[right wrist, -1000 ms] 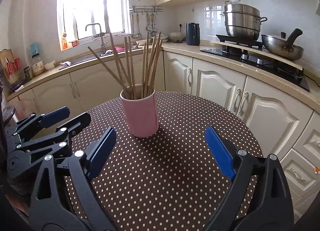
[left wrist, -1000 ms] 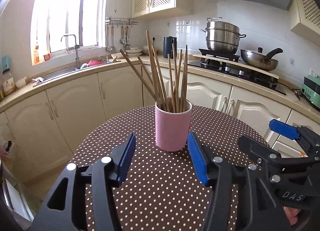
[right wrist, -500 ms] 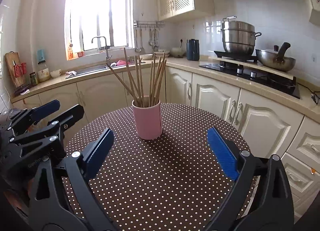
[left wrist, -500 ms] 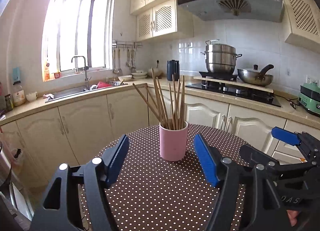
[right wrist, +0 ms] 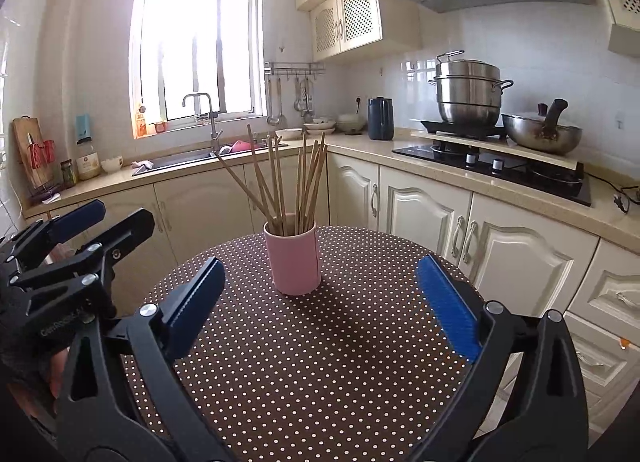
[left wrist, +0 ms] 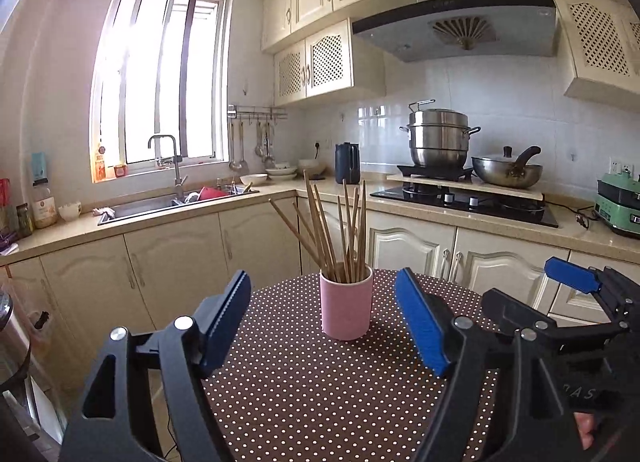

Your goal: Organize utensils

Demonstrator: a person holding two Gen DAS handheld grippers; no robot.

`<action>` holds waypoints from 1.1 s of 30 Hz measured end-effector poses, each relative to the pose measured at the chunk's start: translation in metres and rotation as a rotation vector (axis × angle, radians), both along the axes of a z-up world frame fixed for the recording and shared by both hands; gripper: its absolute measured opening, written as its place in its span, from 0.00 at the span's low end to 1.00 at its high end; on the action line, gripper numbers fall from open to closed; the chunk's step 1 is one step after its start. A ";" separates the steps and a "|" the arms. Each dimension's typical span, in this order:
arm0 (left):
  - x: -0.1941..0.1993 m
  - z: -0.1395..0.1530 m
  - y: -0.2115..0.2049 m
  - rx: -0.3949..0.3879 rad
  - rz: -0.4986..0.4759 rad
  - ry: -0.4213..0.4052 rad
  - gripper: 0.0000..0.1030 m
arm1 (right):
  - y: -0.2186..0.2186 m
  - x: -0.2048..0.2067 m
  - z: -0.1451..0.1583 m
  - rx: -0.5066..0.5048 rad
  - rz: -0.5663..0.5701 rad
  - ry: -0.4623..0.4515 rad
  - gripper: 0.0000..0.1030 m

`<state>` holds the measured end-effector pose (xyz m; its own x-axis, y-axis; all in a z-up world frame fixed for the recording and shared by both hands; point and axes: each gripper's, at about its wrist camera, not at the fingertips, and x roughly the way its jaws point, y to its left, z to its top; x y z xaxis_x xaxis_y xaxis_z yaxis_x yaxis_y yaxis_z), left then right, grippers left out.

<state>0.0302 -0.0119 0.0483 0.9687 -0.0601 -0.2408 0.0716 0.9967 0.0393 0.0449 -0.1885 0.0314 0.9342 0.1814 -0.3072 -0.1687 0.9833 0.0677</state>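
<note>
A pink cup stands upright on the round table with a brown, white-dotted cloth. Several wooden chopsticks stand in it, fanned out. My left gripper hangs well back from the cup, its jaws opening with nothing between them. My right gripper is also back from the cup, open wide and empty. Each gripper shows at the edge of the other's view: the right gripper, the left gripper.
Cream kitchen cabinets ring the table's far side. A sink with a tap sits under the window. A steel steamer pot and a wok stand on the stove. A dark kettle stands on the counter.
Both grippers have drawn back and up from the cup, which looks smaller and farther now. The left jaws have spread wider. The cup and chopsticks have not moved.
</note>
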 end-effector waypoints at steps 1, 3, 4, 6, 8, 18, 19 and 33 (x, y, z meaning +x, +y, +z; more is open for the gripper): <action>0.000 0.000 -0.001 0.001 0.001 -0.002 0.72 | -0.001 0.000 0.000 0.003 0.000 -0.001 0.93; -0.001 0.001 -0.002 0.004 0.002 -0.006 0.72 | -0.001 -0.001 0.001 0.005 0.001 -0.001 0.93; -0.001 0.002 -0.002 0.004 0.001 -0.007 0.72 | -0.001 0.000 0.001 0.006 0.001 -0.002 0.93; -0.001 0.002 -0.001 0.004 0.000 -0.009 0.72 | -0.002 -0.001 0.001 0.007 0.002 -0.004 0.93; -0.001 0.002 0.000 0.004 0.002 -0.009 0.72 | -0.002 0.000 0.001 0.008 0.003 -0.003 0.93; -0.002 -0.001 0.003 0.005 0.003 0.008 0.72 | -0.002 0.002 -0.002 0.014 0.004 0.015 0.93; -0.003 -0.001 0.003 0.005 0.004 0.009 0.72 | -0.002 0.001 -0.002 0.014 0.004 0.016 0.93; -0.004 -0.002 0.006 0.006 0.003 0.009 0.72 | -0.002 0.001 -0.005 0.019 0.006 0.028 0.93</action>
